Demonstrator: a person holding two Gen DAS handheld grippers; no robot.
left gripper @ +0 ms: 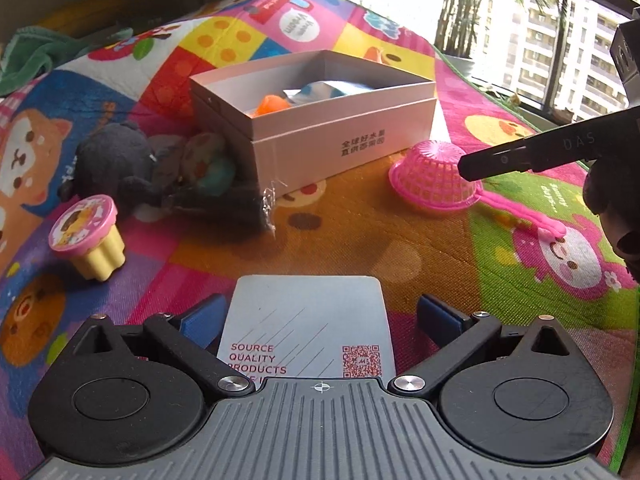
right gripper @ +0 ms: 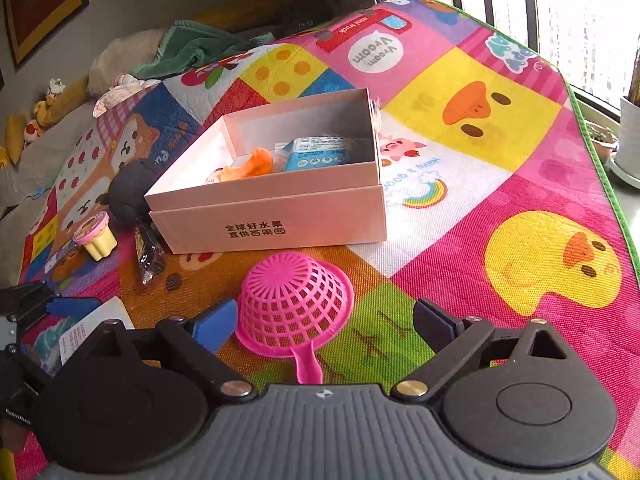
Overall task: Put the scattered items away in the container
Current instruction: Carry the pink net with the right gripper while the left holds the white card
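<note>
A pale pink open box (left gripper: 340, 140) (right gripper: 276, 216) stands on the play mat and holds an orange toy (right gripper: 252, 166) and a blue packet (right gripper: 316, 152). My left gripper (left gripper: 320, 316) is open, with a white printed card (left gripper: 306, 328) lying flat between its fingers. My right gripper (right gripper: 324, 324) is open, with an upside-down pink strainer (right gripper: 294, 304) (left gripper: 436, 178) between its fingers. A black plush toy (left gripper: 120, 160), a clear wrapped snack (right gripper: 150, 256) and a yellow cup with a pink lid (left gripper: 90, 236) (right gripper: 96, 236) lie left of the box.
The colourful mat (right gripper: 500, 160) covers a raised surface whose right edge runs along a window with potted plants (right gripper: 630, 136). A green cloth (right gripper: 192, 48) and soft toys (right gripper: 44, 108) lie beyond the far left edge.
</note>
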